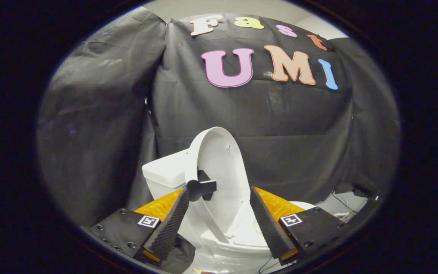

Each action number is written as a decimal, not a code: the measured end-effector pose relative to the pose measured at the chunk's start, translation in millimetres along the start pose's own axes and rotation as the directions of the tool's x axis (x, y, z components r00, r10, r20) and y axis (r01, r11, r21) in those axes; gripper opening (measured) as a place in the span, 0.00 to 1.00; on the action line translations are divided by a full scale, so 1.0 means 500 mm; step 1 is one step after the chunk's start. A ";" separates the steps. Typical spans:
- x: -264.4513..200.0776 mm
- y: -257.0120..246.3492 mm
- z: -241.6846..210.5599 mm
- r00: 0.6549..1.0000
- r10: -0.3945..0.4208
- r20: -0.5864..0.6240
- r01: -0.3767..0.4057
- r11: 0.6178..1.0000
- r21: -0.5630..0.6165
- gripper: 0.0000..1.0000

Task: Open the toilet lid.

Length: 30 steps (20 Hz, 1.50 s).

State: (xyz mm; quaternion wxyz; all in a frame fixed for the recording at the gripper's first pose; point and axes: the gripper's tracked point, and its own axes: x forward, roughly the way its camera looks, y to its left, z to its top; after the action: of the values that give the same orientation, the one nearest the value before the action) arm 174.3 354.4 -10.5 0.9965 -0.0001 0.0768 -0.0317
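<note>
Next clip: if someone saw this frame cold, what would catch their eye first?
The raised toilet lid, standing nearly upright just beyond the fingers, with a dark handle piece on its edge by the left fingertip. Behind it to the left sits the white tank, and the bowl rim lies low between the fingers. The gripper is open, its fingers spread to either side of the lid and not pressing on it.

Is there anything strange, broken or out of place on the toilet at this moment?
Nothing looks broken or spilled. The lid stands raised in front of the tank. One oddity: a dark handle-like piece sticks out from the lid's edge, beside one finger of the hand-held gripper, whose fingers are open and hold nothing.
</note>
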 end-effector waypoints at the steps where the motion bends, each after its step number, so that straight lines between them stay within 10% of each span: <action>1: -0.005 -0.010 -0.005 1.000 -0.007 -0.005 0.007 1.000 -0.015 0.99; 30: -0.137 -0.474 -0.118 0.993 -0.116 -0.009 0.116 0.992 0.046 0.99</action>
State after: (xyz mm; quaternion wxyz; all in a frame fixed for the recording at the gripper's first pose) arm 83.0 122.7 -57.4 0.9925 0.0190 0.0793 -0.0912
